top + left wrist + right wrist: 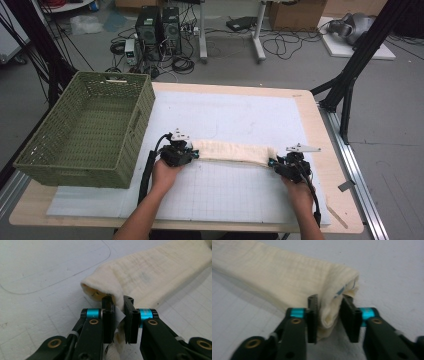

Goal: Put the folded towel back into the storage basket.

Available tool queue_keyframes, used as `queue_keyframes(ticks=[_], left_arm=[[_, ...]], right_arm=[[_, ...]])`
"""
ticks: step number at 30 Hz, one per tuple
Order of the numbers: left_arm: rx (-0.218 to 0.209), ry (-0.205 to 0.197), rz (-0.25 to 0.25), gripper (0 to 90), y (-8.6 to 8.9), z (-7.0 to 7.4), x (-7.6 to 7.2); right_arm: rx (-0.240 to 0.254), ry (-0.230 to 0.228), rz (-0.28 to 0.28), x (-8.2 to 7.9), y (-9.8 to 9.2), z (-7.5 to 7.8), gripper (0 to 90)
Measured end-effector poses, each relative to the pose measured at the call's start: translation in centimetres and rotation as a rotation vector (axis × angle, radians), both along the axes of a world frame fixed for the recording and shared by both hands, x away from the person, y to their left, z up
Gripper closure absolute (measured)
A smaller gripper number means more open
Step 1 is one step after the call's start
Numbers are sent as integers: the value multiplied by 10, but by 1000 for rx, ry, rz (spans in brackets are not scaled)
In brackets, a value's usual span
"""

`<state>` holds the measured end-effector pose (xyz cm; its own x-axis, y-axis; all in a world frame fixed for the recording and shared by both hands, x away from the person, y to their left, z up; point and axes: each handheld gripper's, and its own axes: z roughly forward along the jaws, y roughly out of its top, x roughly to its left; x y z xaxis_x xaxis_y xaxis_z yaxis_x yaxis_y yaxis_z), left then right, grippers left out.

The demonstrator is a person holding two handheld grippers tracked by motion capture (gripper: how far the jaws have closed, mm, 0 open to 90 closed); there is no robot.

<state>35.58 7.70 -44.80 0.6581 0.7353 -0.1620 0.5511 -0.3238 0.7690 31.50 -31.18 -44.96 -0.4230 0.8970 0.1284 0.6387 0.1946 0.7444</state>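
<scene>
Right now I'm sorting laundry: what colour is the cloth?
Cream cloth, clearest in the left gripper view.

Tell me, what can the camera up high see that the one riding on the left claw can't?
High view alone: the green basket at the table's left, both hands, the right claw gripping the cloth's other end, and the cluttered floor beyond. Left gripper view alone: close detail of the left claw, its jaws pinching the cloth's folded end, which gapes open beside them. Both share: the cream cloth lying as a long band on the white gridded mat.
</scene>
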Motion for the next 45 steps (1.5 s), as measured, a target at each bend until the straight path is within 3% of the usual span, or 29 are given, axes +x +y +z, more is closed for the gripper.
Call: queue_keyframes(ticks=[2, 6, 9, 11, 18, 21, 28, 45], left_arm=[[2, -2, -1, 799, 0, 0, 0], [7, -9, -2, 801, 0, 0, -1], [21, -30, 0, 804, -1, 4, -3], [8, -55, 2, 806, 0, 8, -6], [-1, -98, -21, 808, 4, 22, -17], [-22, -125, -27, 808, 7, 30, -23], [-68, -163, -28, 808, 17, 41, -39], [-159, -265, -19, 808, 46, 66, -75]], right_arm=[[0, -5, 14, -1, 3, 0, 811], [15, 5, 13, -1, 2, 0, 829], [6, -5, 17, -1, 3, 1, 835], [8, -11, 23, -2, 1, 1, 836], [7, -88, 69, -5, -3, 12, 837], [-4, -122, 92, -6, -4, 17, 837], [24, -219, 144, -8, -7, 34, 837], [50, -296, 220, 13, 10, 71, 838]])
